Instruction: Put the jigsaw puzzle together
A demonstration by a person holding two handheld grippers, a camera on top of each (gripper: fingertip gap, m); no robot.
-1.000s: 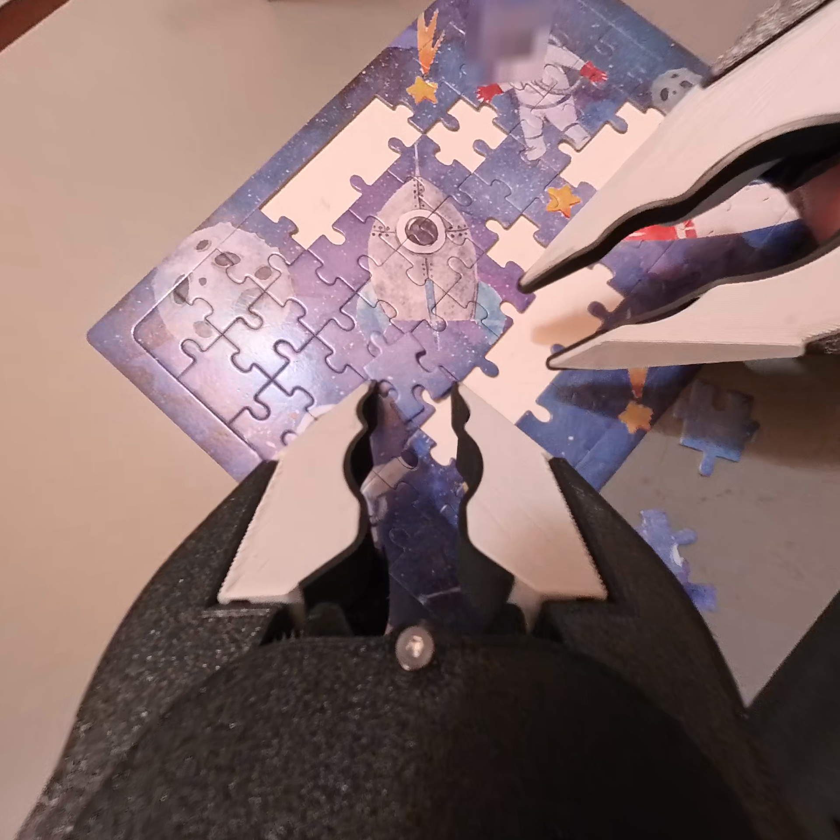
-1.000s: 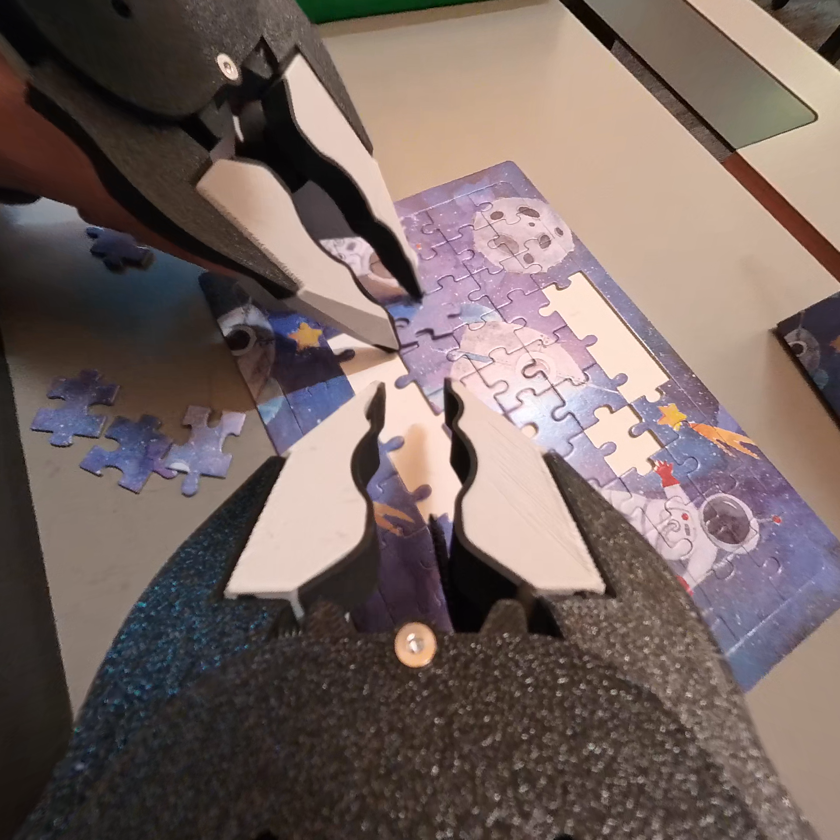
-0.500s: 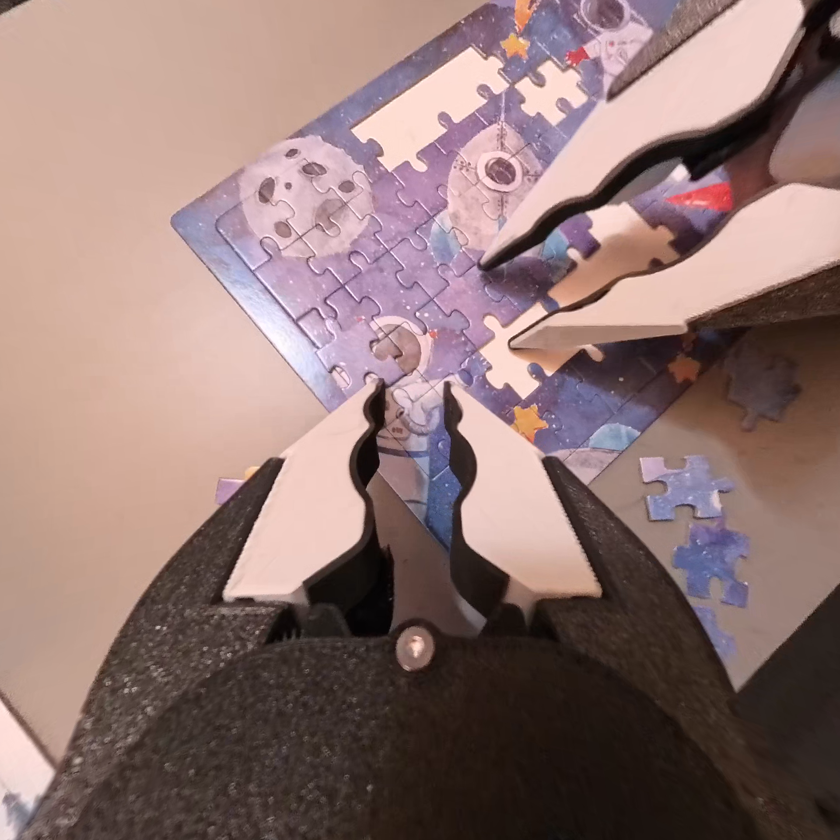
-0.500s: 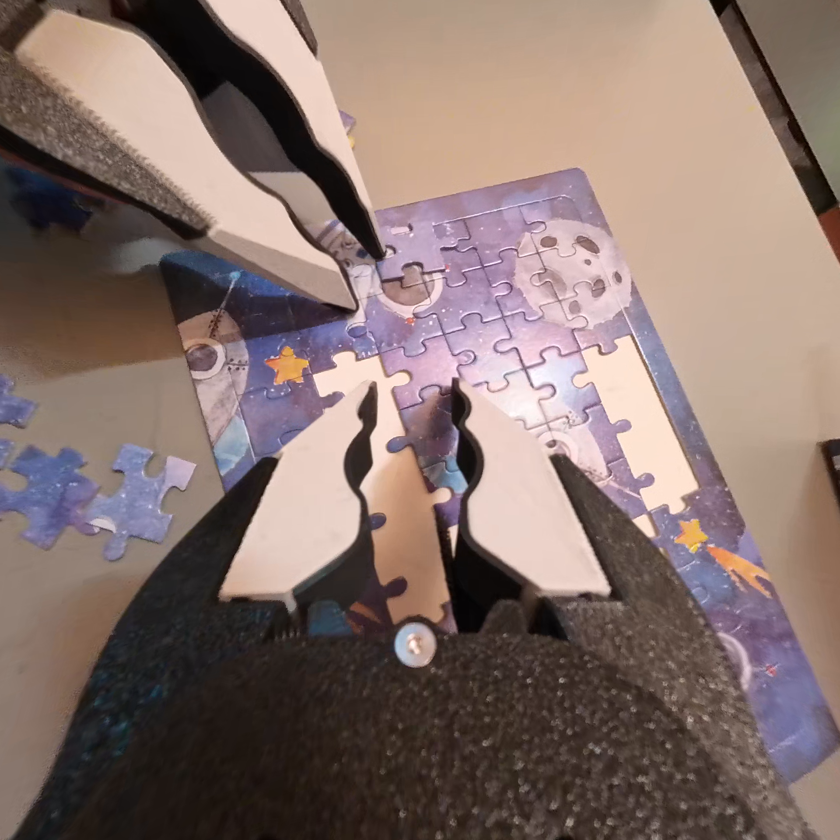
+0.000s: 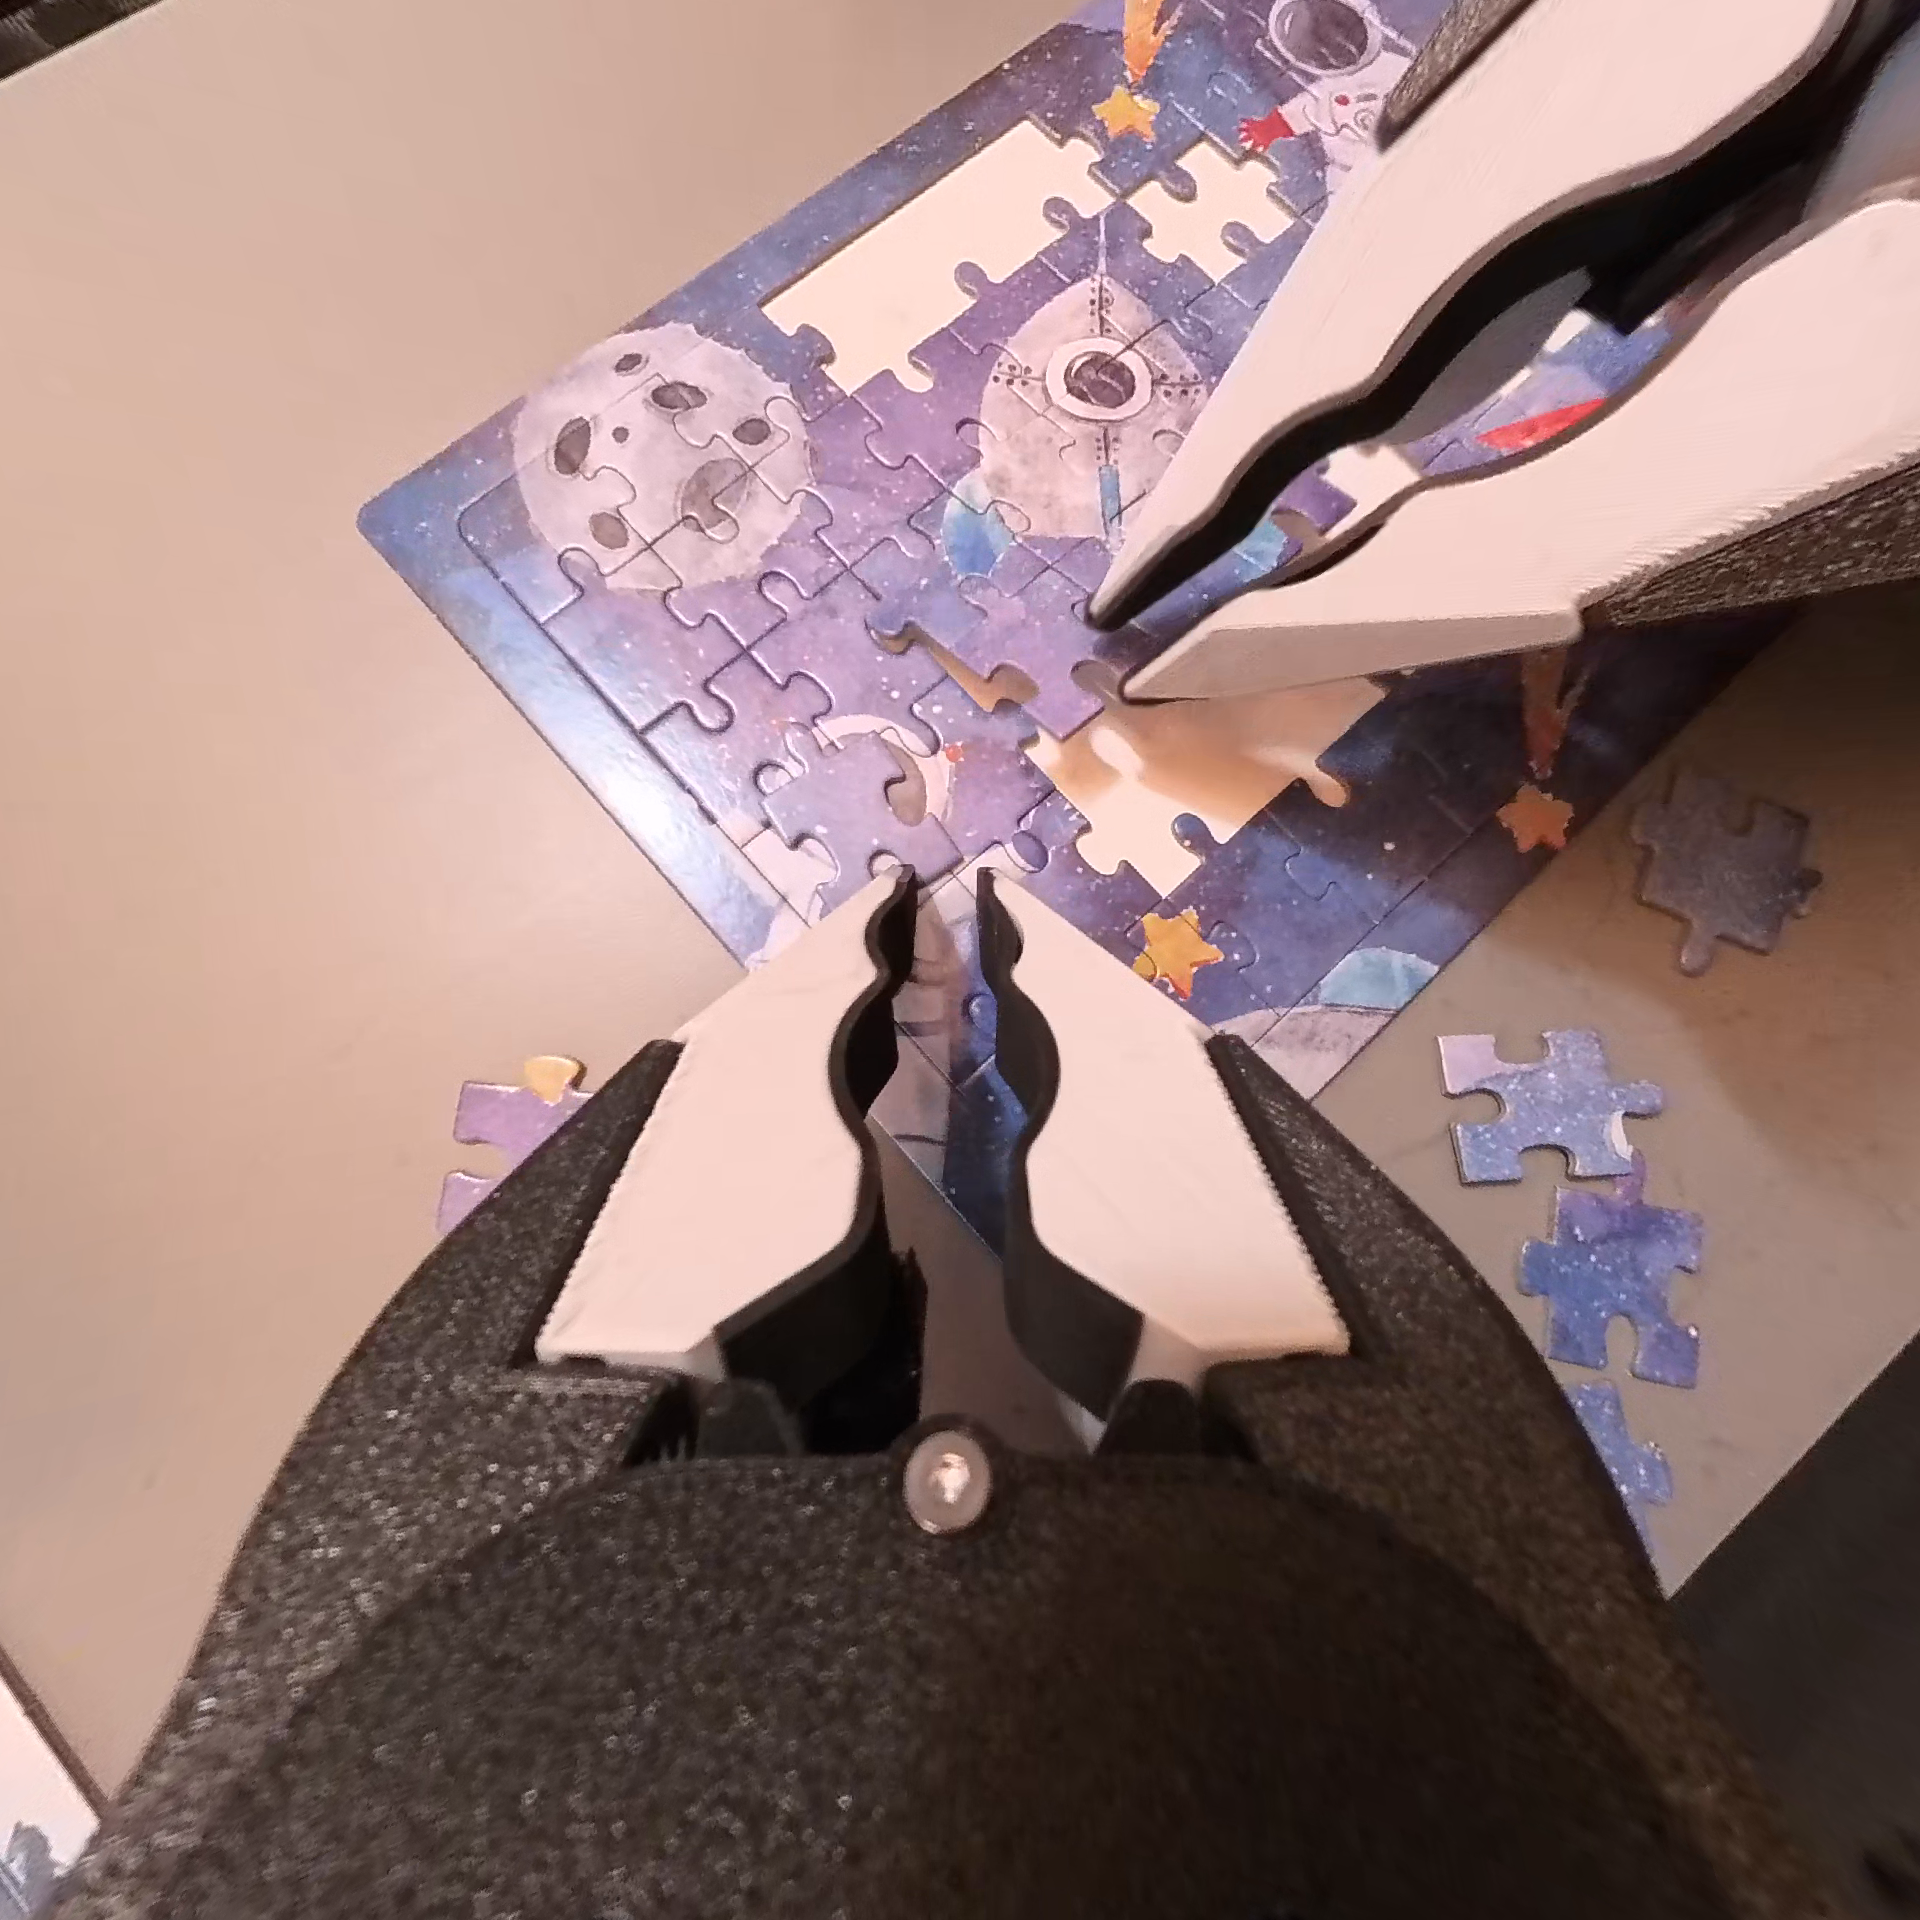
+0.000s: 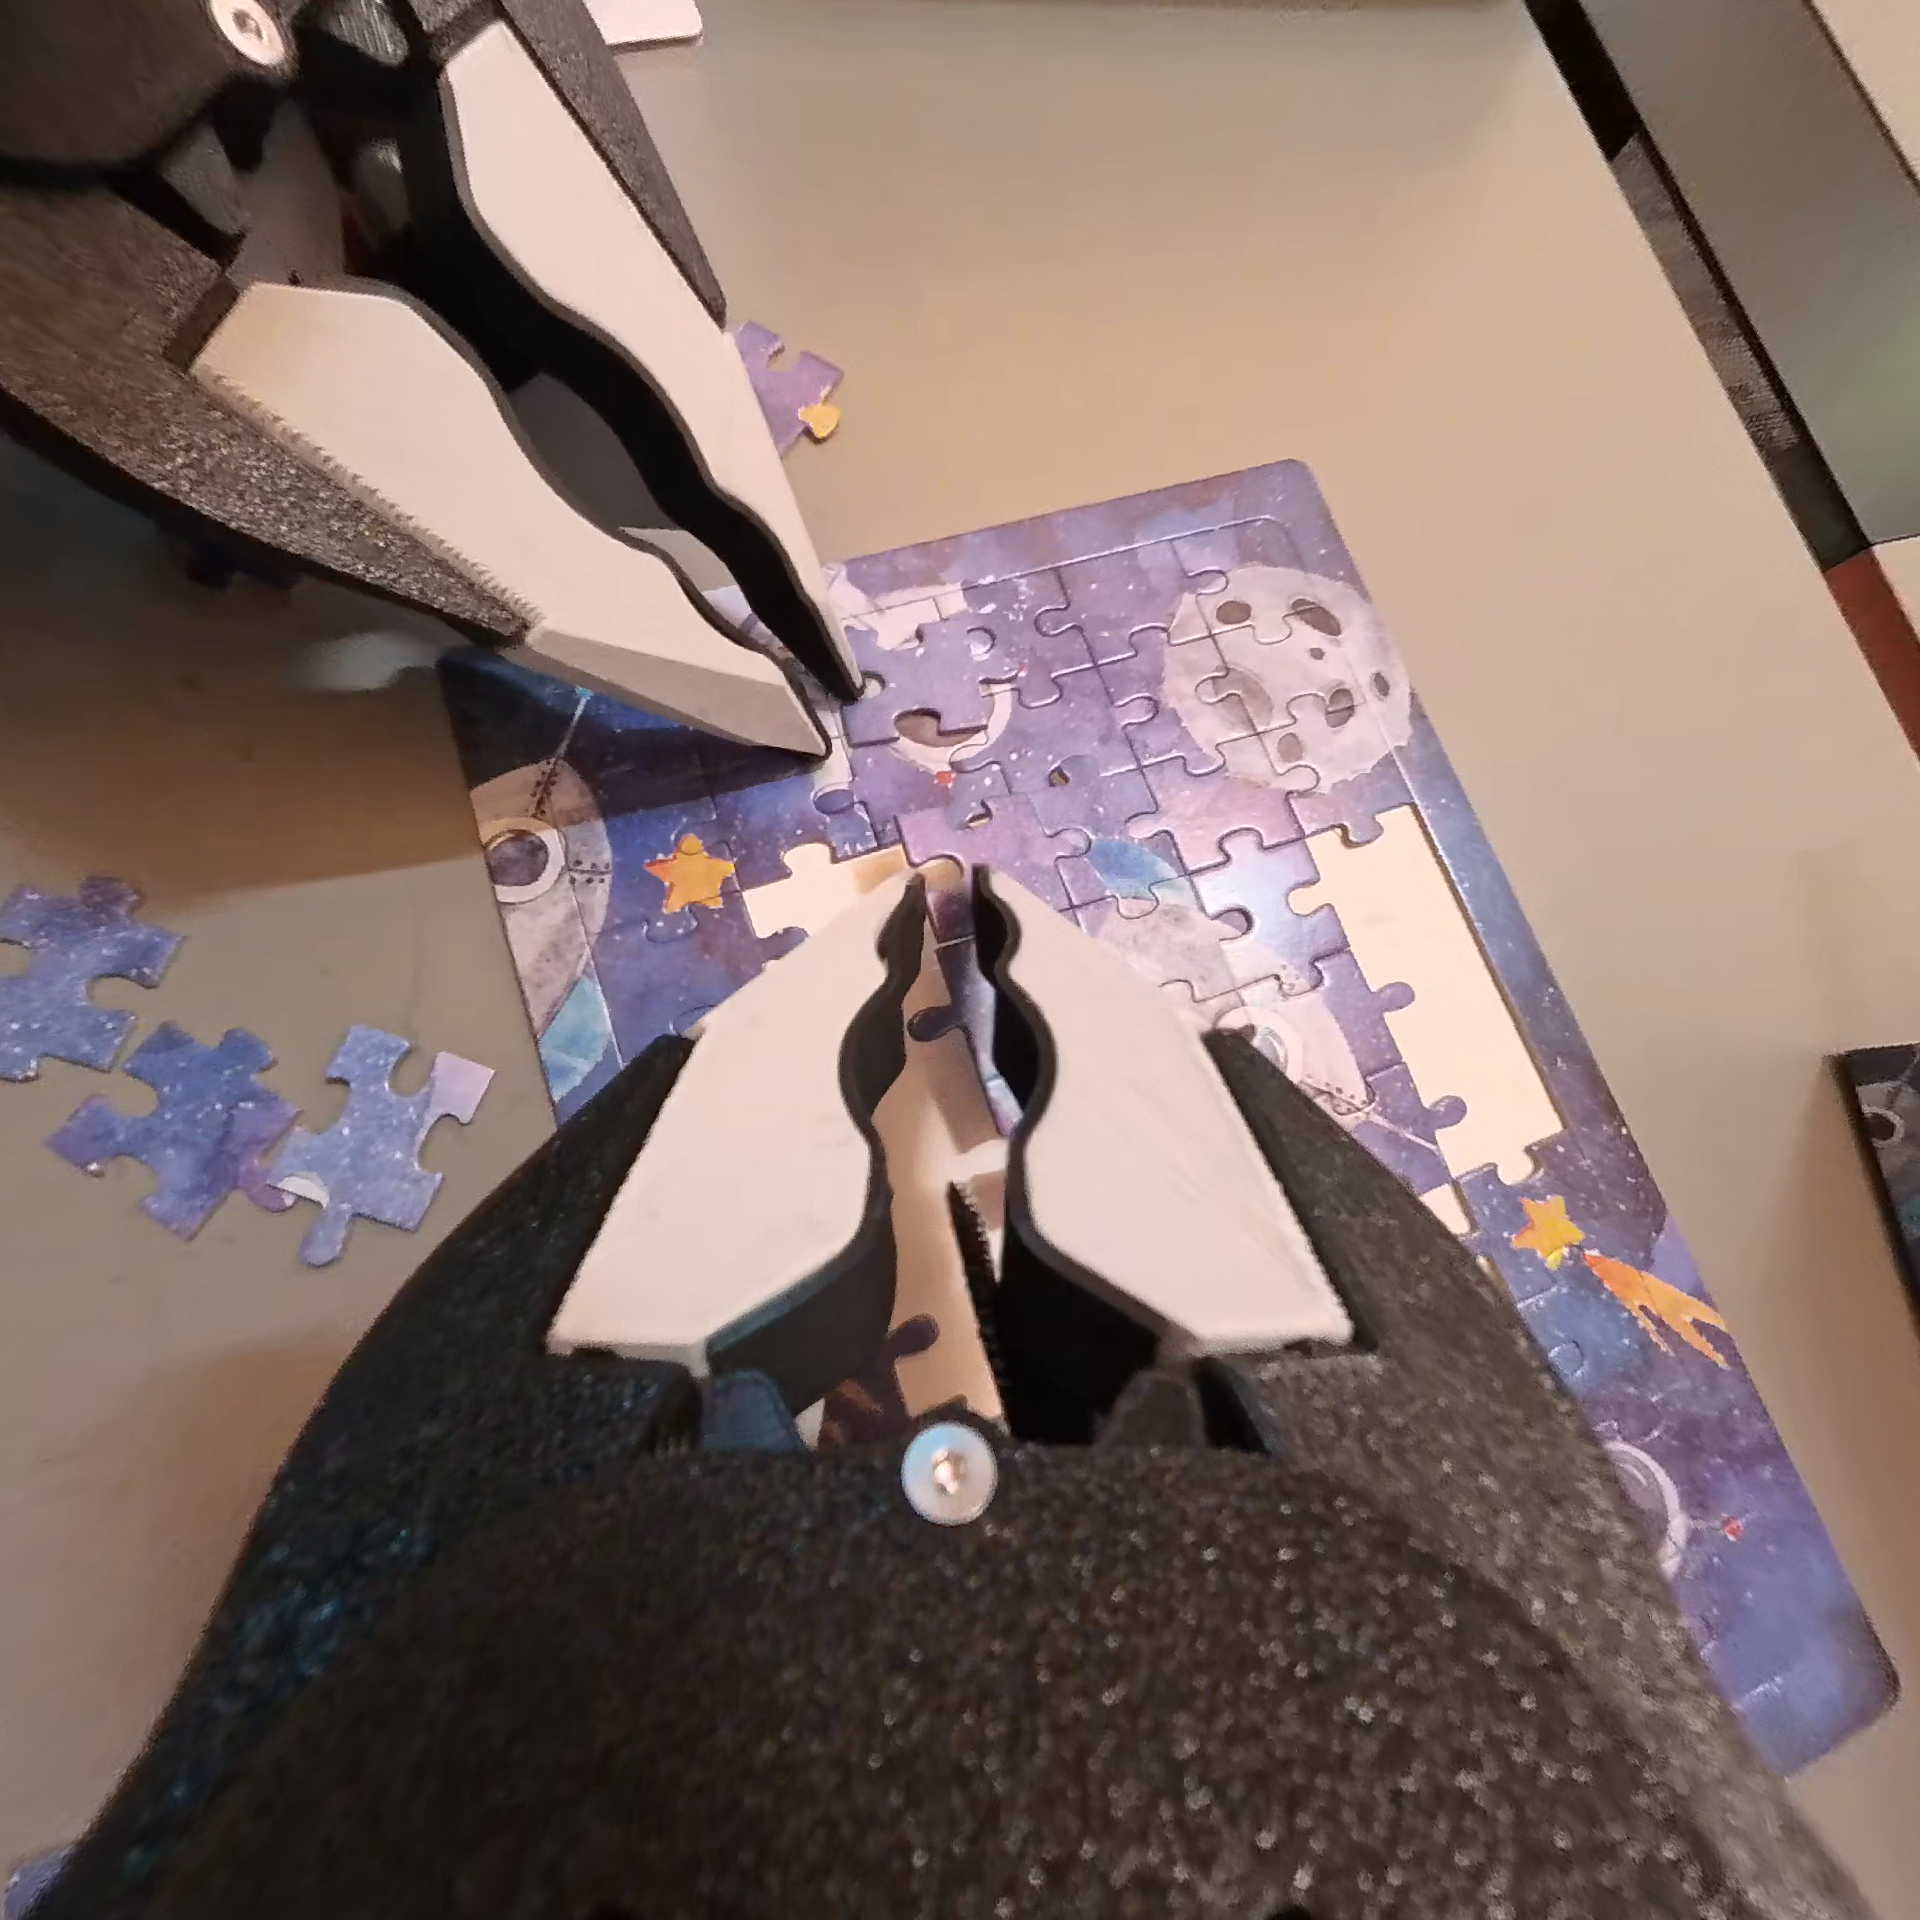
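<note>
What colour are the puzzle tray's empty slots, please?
Plain cream-white empty slots; right wrist view shows them best.

Puzzle [image 6: 1351,644] far corner cut off; loose piece [image 5: 499,1122] half behind left gripper [image 5: 943,883].

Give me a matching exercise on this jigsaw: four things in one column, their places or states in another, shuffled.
1 cratered moon
2 loose blue pieces
3 long blank gap
4 purple piece by the right gripper

A on the table beside the board
B askew, not seated
C assembled, near a corner
D unfilled, along the board's edge

Pairs: 1-C, 2-A, 3-D, 4-B
</note>
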